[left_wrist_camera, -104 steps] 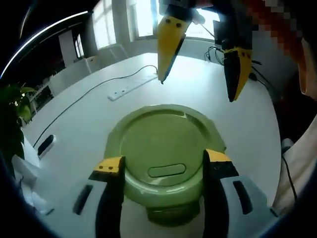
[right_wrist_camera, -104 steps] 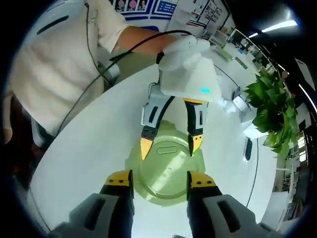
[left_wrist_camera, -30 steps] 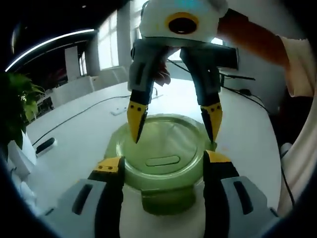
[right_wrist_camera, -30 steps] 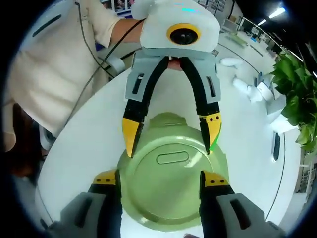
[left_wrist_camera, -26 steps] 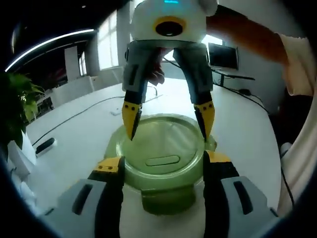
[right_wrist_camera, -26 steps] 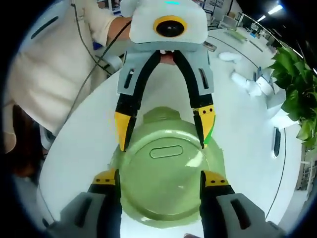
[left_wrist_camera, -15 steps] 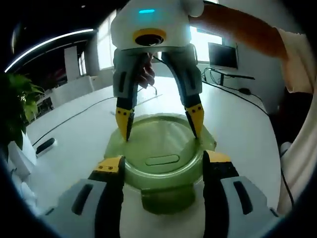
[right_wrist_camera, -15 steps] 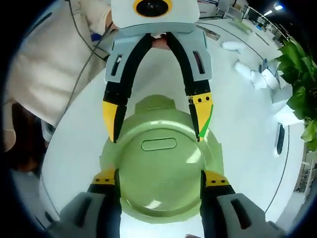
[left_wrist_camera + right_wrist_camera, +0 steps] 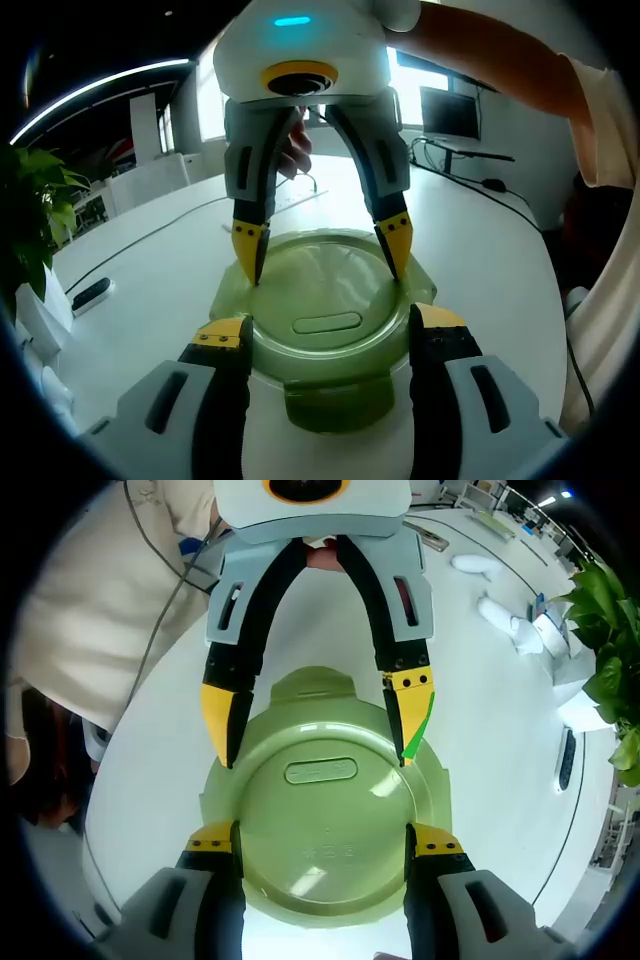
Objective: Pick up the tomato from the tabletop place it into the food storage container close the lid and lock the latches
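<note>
In the centre of both views we see the green container (image 9: 322,310) on the white table (image 9: 150,270), with its lid (image 9: 322,825) on. Our left gripper (image 9: 327,335) and right gripper (image 9: 322,845) are both open, their jaws standing at opposite edges of the lid. We cannot tell where the tomato is.

The food storage container (image 9: 322,315) was pale translucent green; both grippers' jaws were black with yellow tips, the tabletop (image 9: 480,250) white.
</note>
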`<state>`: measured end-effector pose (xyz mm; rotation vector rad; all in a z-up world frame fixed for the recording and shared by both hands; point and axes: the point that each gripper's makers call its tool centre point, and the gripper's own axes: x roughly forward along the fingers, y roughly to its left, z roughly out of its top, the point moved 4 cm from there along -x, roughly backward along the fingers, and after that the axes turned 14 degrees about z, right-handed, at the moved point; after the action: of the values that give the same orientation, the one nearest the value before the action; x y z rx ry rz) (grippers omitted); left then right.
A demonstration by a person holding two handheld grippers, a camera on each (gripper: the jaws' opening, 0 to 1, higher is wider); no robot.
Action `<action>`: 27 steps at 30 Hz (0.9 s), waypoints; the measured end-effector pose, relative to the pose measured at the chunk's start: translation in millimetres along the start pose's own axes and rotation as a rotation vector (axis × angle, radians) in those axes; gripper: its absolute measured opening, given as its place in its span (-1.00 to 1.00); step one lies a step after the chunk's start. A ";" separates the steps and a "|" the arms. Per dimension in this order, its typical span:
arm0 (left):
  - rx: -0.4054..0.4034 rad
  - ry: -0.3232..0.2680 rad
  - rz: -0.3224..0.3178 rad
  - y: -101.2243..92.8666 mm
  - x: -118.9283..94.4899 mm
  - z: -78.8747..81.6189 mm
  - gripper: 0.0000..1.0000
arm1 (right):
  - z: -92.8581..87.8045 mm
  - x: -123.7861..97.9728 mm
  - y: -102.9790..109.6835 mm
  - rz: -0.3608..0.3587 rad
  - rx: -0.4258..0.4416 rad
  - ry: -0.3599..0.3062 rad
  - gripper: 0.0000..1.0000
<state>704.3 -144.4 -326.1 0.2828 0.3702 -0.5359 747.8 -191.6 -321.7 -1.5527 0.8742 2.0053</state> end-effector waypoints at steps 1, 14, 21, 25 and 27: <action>0.000 -0.001 0.000 0.1 -0.1 0.0 0.15 | 0.6 0.3 0.0 0.001 0.000 0.008 0.18; 0.059 -0.048 -0.026 -4.2 -11.5 -0.5 0.16 | -0.1 0.4 0.8 0.000 0.003 0.028 0.18; 0.121 -0.141 -0.042 -5.7 -25.2 10.9 0.14 | 0.1 0.6 0.8 0.001 0.006 0.039 0.18; 0.230 -0.217 -0.008 -1.0 -34.4 22.7 0.13 | 0.4 0.8 0.9 0.001 0.008 0.046 0.18; 0.278 -0.237 0.005 -0.5 -39.8 24.6 0.12 | 0.3 0.8 0.9 0.001 0.009 0.047 0.18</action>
<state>678.9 -136.0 -287.8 0.4830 0.0633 -0.6091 746.8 -192.0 -322.2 -1.6006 0.9003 1.9705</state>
